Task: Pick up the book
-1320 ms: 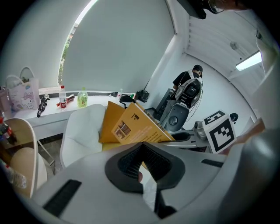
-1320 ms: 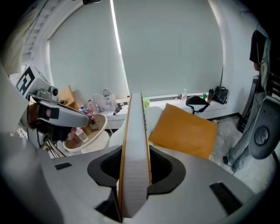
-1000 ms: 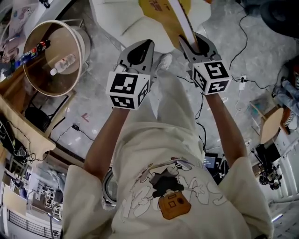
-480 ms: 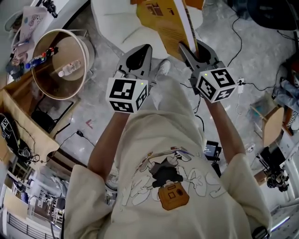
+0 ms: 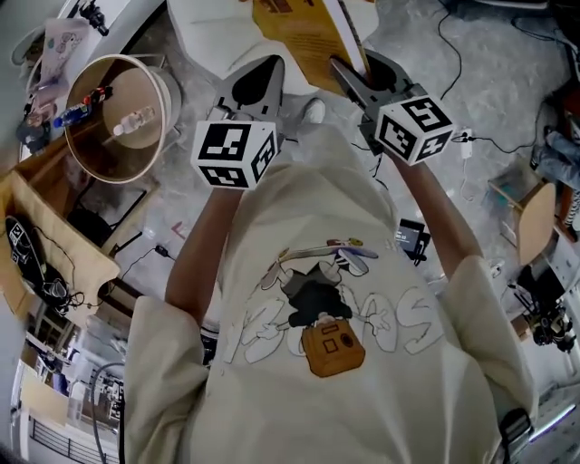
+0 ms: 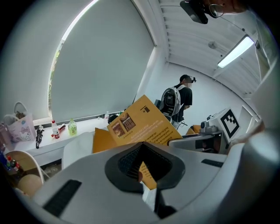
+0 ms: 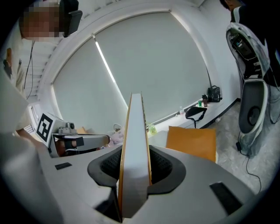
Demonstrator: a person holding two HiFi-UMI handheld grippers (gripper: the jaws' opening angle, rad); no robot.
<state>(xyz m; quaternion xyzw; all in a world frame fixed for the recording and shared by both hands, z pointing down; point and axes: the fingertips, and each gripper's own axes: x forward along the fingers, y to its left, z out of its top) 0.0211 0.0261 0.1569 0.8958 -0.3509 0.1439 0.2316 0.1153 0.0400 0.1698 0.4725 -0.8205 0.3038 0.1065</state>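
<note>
The book (image 5: 306, 36) has a yellow cover with print and white page edges. It hangs lifted above the floor, with my right gripper (image 5: 355, 80) shut on its lower edge. In the right gripper view the book's page edge (image 7: 135, 140) stands upright between the two jaws. My left gripper (image 5: 261, 74) is level with the right one, just left of the book and apart from it. Its jaws meet at the tips with nothing between them. In the left gripper view the book's cover (image 6: 142, 124) shows beyond the jaws.
A white armchair (image 5: 213, 27) with an orange cushion (image 7: 192, 142) stands ahead. At the left is a round wooden tub (image 5: 122, 122) holding a bottle. Cables (image 5: 458, 54) run over the grey floor. A person with a backpack (image 6: 174, 103) stands by the far wall.
Both grippers have risen together, and the book has gone up with the right one. The left gripper stays shut and empty beside it.
</note>
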